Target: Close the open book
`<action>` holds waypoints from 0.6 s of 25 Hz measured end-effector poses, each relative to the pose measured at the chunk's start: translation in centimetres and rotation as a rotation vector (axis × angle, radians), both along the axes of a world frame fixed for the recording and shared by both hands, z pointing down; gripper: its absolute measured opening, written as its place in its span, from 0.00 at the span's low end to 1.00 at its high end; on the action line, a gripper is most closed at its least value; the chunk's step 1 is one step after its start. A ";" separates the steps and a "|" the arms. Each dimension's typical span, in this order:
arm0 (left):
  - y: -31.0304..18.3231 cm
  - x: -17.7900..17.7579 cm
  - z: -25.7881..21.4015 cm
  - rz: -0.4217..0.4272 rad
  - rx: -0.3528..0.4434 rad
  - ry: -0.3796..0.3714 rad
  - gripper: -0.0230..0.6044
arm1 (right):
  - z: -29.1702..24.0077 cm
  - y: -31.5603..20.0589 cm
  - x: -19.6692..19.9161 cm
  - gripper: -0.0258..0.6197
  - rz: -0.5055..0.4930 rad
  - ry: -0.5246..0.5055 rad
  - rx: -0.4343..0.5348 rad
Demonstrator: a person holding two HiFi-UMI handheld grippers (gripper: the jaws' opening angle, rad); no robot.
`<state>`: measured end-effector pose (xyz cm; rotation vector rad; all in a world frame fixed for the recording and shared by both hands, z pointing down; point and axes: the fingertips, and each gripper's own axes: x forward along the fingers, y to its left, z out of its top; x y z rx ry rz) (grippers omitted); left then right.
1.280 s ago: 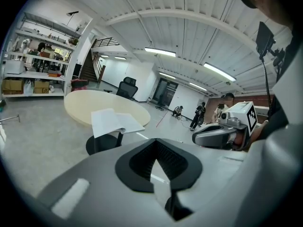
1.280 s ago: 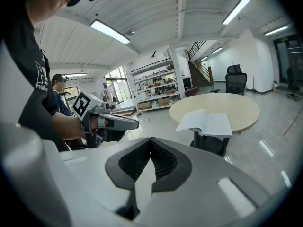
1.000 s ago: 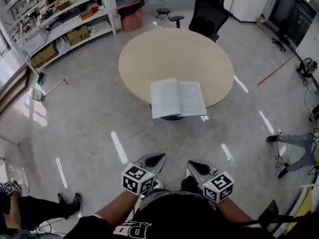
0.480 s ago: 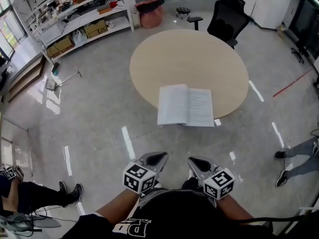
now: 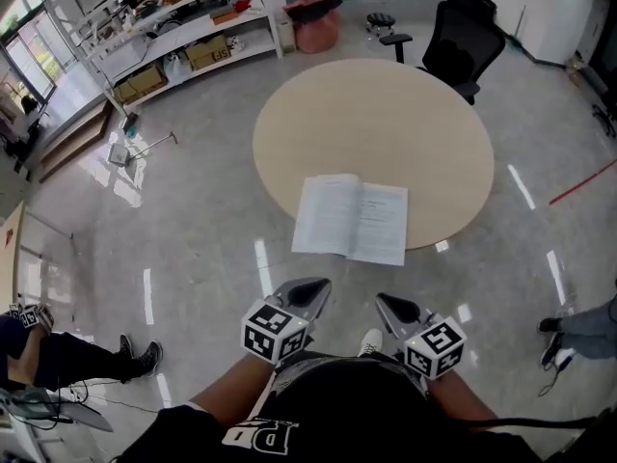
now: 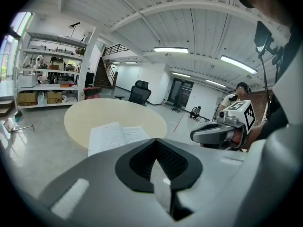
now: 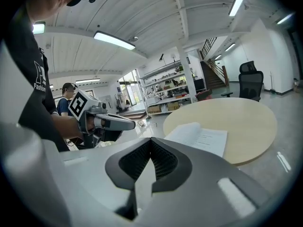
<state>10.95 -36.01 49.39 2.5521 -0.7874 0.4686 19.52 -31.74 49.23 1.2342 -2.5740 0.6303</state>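
Book (image 5: 351,218) open flat, white pages | round smooth beige table (image 5: 386,114) | left tool (image 5: 310,289), right tool (image 5: 391,304) closed, empty

You get bright, even light: ceiling tubes (image 6: 171,49) overhead, daylight from windows (image 5: 21,15) at far left. White glare streaks on the glossy floor (image 5: 261,267); shadows soft. Fisheye bend at every edge, dark corners in both gripper views. Print on the book (image 5: 350,218) too small to read.
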 end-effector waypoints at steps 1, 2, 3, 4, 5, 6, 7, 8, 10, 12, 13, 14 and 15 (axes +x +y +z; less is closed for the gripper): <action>-0.3 0.6 0.0 -0.011 -0.003 -0.001 0.05 | 0.0 -0.2 1.0 0.05 -0.002 -0.001 -0.001; -0.4 1.1 0.1 -0.022 -0.010 -0.001 0.05 | 0.1 -0.3 1.9 0.05 -0.003 -0.003 -0.002; -0.6 1.6 0.3 -0.033 -0.018 -0.002 0.05 | 0.3 -0.5 2.8 0.05 -0.004 -0.005 -0.004; -0.7 2.1 0.5 -0.042 -0.025 -0.005 0.05 | 0.6 -0.6 3.6 0.05 -0.005 -0.007 -0.009; -0.8 2.4 0.8 -0.052 -0.029 -0.009 0.05 | 1.0 -0.7 4.2 0.05 -0.007 -0.008 -0.014; -1.1 2.6 1.0 -0.063 -0.030 -0.014 0.05 | 1.4 -0.8 4.8 0.05 -0.009 -0.007 -0.020; -1.5 2.7 1.1 -0.076 -0.029 -0.016 0.05 | 1.8 -1.0 5.4 0.05 -0.009 -0.006 -0.025; -1.9 2.6 1.1 -0.090 -0.032 -0.015 0.05 | 2.1 -1.2 5.8 0.05 -0.008 -0.004 -0.031; -2.8 1.8 1.1 -0.115 -0.051 -0.009 0.05 | 2.5 -1.5 6.1 0.05 0.000 -0.005 -0.045; -3.7 0.8 1.7 -0.127 -0.069 -0.018 0.05 | 2.9 -1.9 6.1 0.05 0.013 -0.009 -0.054; -4.2 0.3 2.1 -0.128 -0.073 -0.029 0.05 | 3.1 -2.2 6.0 0.05 0.022 -0.011 -0.057; -4.7 -0.2 2.6 -0.126 -0.077 -0.041 0.05 | 3.4 -2.6 5.9 0.05 0.034 -0.012 -0.062; -5.2 -0.6 3.1 -0.123 -0.083 -0.051 0.05 | 3.6 -3.0 5.7 0.05 0.046 -0.014 -0.070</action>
